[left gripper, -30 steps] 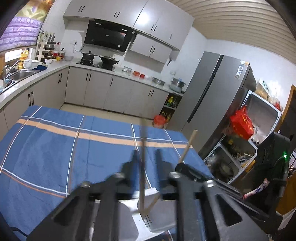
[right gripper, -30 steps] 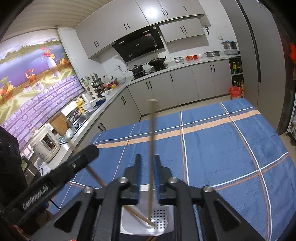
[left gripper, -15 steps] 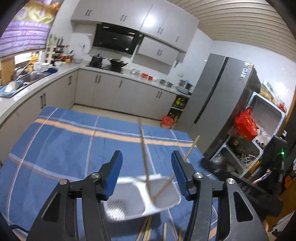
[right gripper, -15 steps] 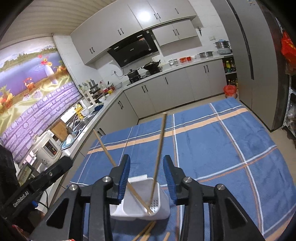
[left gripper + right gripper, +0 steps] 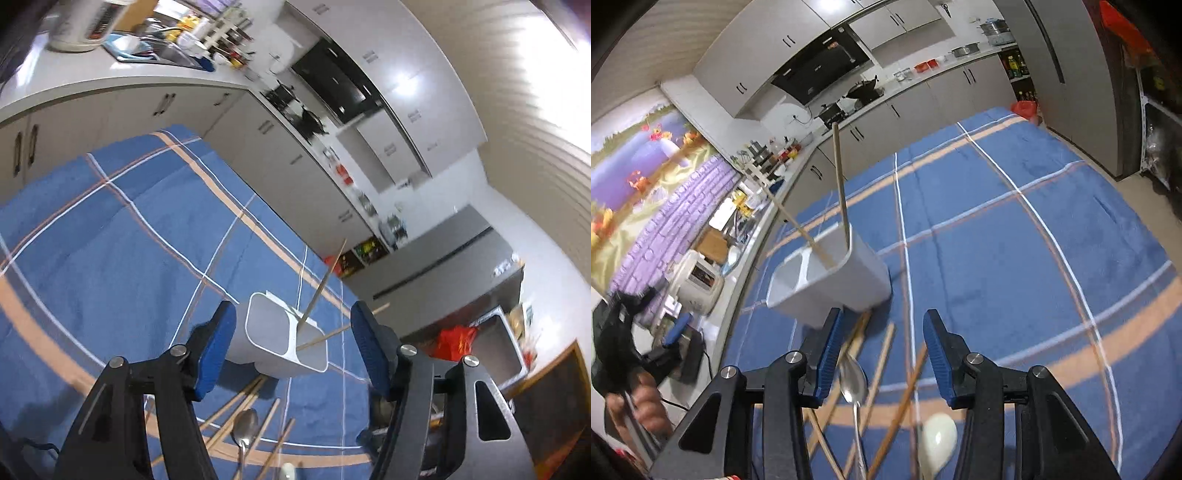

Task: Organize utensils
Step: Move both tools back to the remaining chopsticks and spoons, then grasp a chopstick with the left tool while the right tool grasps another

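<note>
On the blue plaid tablecloth (image 5: pixel 997 236) stands a white two-compartment holder (image 5: pixel 846 280), the landmark. Two chopsticks (image 5: pixel 840 184) lean inside one compartment. Left gripper (image 5: pixel 291 343), rolled sharply sideways, hovers above the holder, its fingers spread wide and empty. Right gripper (image 5: pixel 879 354), roughly level, points down just in front of the holder, fingers likewise apart and empty. Near the holder's base lie loose chopsticks (image 5: pixel 882 362), a metal spoon (image 5: pixel 853 380) and a white spoon (image 5: pixel 936 443).
</note>
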A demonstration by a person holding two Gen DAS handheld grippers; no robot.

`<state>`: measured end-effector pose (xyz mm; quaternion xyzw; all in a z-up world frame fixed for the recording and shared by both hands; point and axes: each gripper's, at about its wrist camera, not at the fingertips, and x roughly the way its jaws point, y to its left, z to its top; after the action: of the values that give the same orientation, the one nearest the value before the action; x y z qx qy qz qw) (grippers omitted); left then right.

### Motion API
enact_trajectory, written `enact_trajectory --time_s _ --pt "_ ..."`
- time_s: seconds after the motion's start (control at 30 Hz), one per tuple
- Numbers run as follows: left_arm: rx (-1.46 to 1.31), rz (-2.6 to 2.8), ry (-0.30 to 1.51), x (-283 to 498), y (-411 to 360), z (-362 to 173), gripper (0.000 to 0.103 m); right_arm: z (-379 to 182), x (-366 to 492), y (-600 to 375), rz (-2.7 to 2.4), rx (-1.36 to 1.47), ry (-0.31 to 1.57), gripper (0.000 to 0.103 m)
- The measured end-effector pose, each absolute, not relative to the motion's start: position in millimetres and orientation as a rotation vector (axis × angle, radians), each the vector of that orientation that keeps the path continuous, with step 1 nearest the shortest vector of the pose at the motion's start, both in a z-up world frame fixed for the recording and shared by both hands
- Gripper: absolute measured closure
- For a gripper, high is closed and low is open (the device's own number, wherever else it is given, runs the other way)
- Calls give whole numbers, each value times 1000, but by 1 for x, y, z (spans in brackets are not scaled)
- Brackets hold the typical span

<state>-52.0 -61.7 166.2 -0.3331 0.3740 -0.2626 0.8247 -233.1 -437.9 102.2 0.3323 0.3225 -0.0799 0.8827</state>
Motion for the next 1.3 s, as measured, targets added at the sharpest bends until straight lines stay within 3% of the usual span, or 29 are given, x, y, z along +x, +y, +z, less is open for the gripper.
enact_trajectory --time_s 0.23,0.47,0.53,0.73,1.03,1.3 --pt "-445 -452 812 -77 -59 171 32 96 -260 -434 -243 488 776 54" --pt "-293 -413 1040 -83 -60 95 33 49 -285 -436 -240 486 925 54" --pt "-311 -434 1102 -78 -63 72 37 43 -283 -427 -216 495 938 54" --pt "-270 -454 1189 -57 -84 33 50 40 -256 -392 -113 445 954 54" --pt "-190 -489 1205 -28 -130 16 50 43 -180 -351 71 307 916 54" --pt "-72 -540 1161 -25 -148 17 51 18 -122 -333 162 226 1001 54"
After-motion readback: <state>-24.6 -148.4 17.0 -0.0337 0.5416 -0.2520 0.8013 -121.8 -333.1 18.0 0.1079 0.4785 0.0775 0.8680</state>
